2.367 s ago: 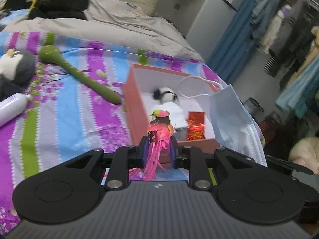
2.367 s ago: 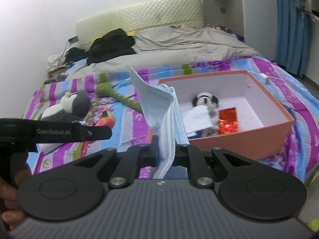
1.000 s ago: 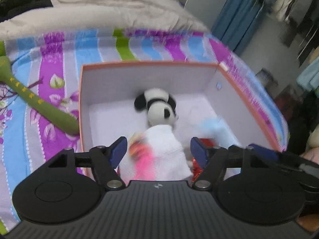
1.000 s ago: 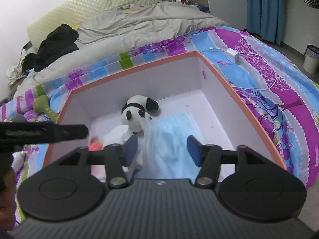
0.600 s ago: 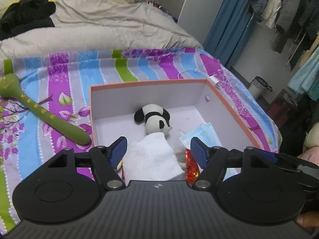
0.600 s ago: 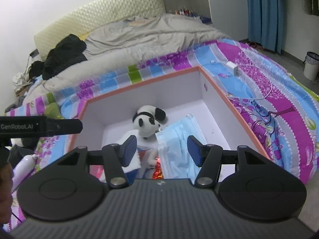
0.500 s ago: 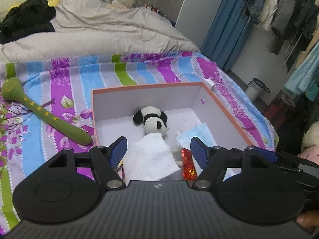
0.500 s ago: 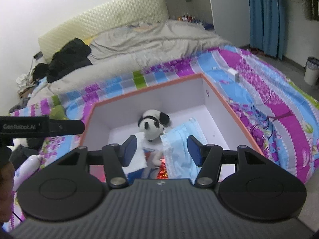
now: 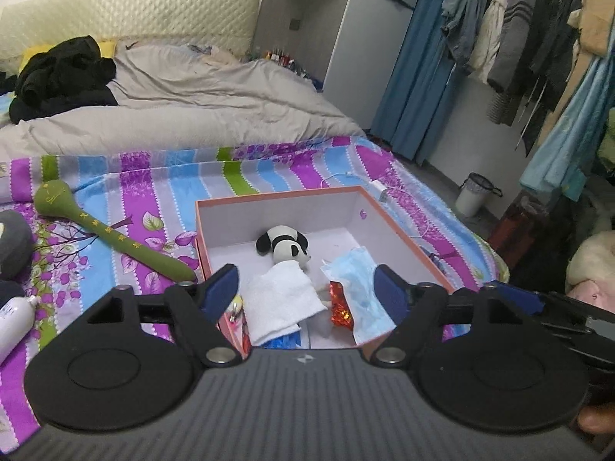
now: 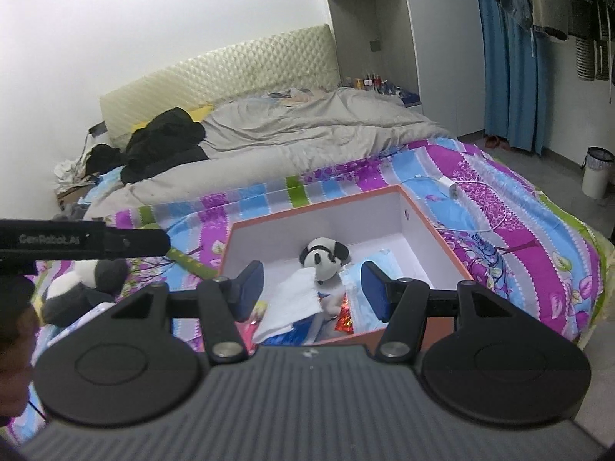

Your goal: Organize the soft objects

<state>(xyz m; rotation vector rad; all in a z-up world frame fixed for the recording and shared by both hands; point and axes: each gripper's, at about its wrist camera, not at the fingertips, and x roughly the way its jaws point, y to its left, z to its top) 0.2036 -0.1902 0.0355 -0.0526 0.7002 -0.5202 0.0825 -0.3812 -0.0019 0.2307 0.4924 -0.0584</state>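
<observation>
on the striped bedspread (image 9: 96, 176) the green stick toy (image 9: 111, 236) waits unsorted, while the left gripper (image 9: 307, 288), jaws just widened and empty, and the right gripper (image 10: 312, 284), half-open and empty, hover above the box (image 9: 276, 198) holding the dog plush (image 9: 286, 247) and mask (image 9: 361, 292).

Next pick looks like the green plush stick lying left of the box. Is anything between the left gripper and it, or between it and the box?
Nothing visible. The left gripper is open and empty, the green stick lies bare on the striped cover, its thin end close beside the box wall. The box is open on top, with free floor behind the panda.
</observation>
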